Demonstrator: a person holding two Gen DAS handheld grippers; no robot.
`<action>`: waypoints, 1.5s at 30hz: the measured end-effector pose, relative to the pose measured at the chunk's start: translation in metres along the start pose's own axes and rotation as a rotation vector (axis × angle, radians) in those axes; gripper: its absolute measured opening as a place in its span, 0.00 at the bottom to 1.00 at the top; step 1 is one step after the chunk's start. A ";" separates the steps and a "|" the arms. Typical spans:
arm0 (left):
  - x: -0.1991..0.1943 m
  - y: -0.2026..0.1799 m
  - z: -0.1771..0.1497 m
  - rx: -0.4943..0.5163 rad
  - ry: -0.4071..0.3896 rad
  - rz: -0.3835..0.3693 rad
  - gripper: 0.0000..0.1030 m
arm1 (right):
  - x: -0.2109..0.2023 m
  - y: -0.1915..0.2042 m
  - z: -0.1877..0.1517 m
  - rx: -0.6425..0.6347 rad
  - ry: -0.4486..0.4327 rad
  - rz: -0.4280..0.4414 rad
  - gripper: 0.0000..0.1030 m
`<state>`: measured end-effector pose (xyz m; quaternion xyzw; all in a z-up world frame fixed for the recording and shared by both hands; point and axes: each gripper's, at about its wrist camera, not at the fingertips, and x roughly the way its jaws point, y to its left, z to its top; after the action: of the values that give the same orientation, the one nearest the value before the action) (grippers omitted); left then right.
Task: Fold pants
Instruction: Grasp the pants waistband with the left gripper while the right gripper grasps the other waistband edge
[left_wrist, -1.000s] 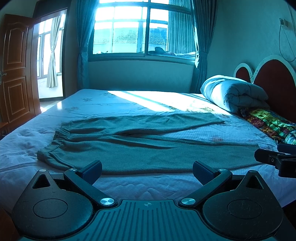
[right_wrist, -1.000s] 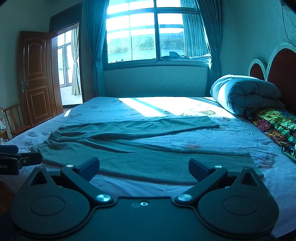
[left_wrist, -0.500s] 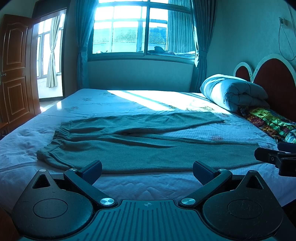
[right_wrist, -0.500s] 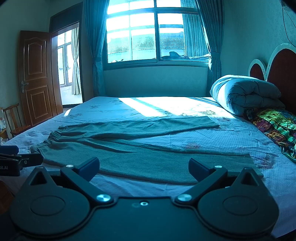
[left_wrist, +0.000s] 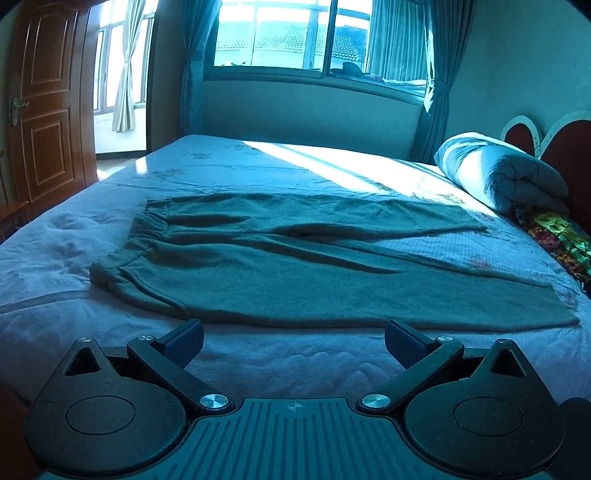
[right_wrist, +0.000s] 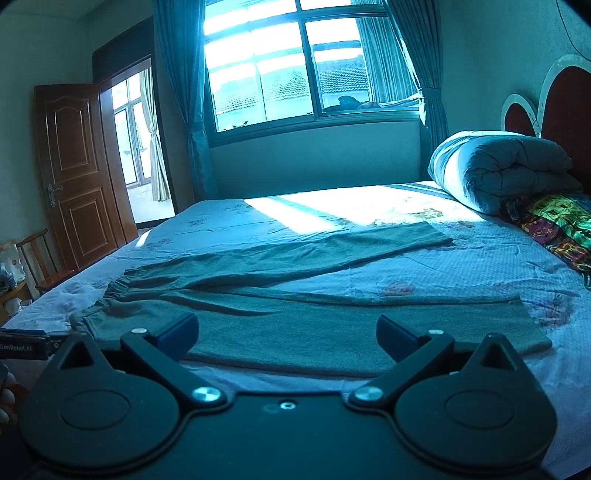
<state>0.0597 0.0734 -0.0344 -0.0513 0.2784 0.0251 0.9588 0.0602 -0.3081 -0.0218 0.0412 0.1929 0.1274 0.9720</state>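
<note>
Green pants (left_wrist: 303, 273) flat on bed (left_wrist: 258, 354) | lengthwise left-right, waistband left | left claw (left_wrist: 293, 338) apart | right claw (right_wrist: 288, 334) apart

We note matt, fuzzy knit pants (left_wrist: 295, 273), a textured cloth bedsheet (left_wrist: 258, 162), and a glossy wooden door (right_wrist: 77, 173).

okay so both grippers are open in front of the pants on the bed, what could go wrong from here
1. The pants lie on a loose, wrinkled sheet; either open hand-held gripper, left or right, could pinch sheet along with fabric.
2. The legs are splayed apart, so a fold may end up uneven.
</note>
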 end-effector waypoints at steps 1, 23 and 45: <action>0.012 0.015 0.007 -0.008 0.009 0.021 1.00 | 0.009 0.001 0.006 -0.014 0.006 0.004 0.94; 0.398 0.258 0.164 -0.018 0.220 0.081 0.80 | 0.439 0.024 0.132 -0.232 0.239 0.051 0.91; 0.434 0.271 0.165 -0.045 0.211 -0.107 0.34 | 0.575 -0.015 0.123 -0.483 0.487 0.171 0.66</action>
<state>0.4925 0.3696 -0.1510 -0.0898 0.3741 -0.0253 0.9227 0.6248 -0.1748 -0.1202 -0.2056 0.3791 0.2564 0.8650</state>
